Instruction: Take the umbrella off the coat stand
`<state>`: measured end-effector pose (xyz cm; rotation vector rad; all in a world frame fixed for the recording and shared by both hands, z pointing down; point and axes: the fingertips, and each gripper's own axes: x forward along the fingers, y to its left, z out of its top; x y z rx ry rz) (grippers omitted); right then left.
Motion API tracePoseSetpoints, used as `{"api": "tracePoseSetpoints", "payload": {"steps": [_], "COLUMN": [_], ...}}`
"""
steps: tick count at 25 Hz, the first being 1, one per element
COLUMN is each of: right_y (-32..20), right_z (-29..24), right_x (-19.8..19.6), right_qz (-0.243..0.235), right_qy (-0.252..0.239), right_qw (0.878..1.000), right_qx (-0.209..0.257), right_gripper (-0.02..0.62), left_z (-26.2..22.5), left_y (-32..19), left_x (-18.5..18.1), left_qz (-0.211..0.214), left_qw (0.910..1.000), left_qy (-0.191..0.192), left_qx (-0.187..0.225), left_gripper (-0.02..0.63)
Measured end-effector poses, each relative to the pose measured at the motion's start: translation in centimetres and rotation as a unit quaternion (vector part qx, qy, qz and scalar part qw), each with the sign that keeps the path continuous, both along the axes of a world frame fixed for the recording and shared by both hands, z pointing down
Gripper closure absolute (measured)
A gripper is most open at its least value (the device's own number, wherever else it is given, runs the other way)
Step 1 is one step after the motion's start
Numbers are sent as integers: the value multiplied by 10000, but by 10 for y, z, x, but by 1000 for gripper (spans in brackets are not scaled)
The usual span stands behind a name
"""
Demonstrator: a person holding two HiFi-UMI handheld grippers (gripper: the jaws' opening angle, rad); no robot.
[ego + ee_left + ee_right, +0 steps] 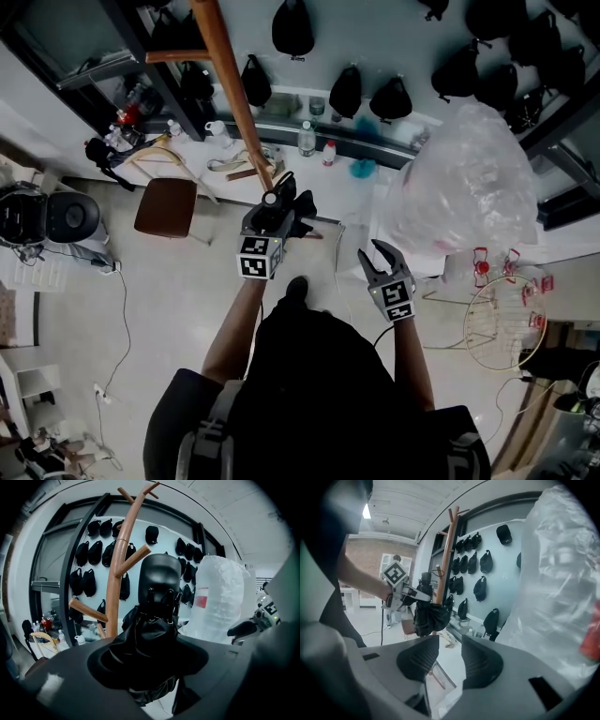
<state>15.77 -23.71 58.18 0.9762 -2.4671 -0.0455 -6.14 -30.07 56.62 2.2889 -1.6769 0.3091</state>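
Pale wall (394, 66) with black caps (292, 26) behind coat stand (234, 98). We hold folded umbrella (152, 634) clamped in left gripper (279, 208), just beside pole, seemingly off hook. Right gripper (449, 651) empty, jaws narrowly apart. Left to do: carry clear.

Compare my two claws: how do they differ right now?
The left claw is clamped on the black umbrella; the right claw is empty, jaws apart. The left claw is beside the wooden coat stand; the right claw is farther off. Both carry marker cubes.

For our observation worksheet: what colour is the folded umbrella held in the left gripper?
Black all over. The umbrella shows best in the left gripper view.
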Motion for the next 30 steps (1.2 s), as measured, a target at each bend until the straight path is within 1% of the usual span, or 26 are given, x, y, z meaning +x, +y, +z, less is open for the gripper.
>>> {"api": "tracePoseSetpoints", "payload": {"steps": [6,12,19,26,30], "right_y": [16,34,54,68,73], "right_z": [0,10,12,18,19], "right_x": [4,13,21,32,39], "right_qz": [-160,-283,-398,-310,-261], "right_qy": [12,80,8,-171,-232], "right_qw": [9999,9996,9992,9994,9994], "right_qx": [46,-51,-45,49,13], "right_gripper": [449,453,454,463,466], "left_z": [1,2,5,7,11], "left_y": [24,52,85,110,118], "left_x": [11,18,26,28,30], "left_qz": [-46,-201,-314,-420,-469], "left_qw": [10000,9997,9993,9985,9981], "left_qy": [-74,-133,-212,-322,-355], "left_qx": [-23,-37,-69,-100,-181], "left_gripper": [353,353,353,353,353]}}
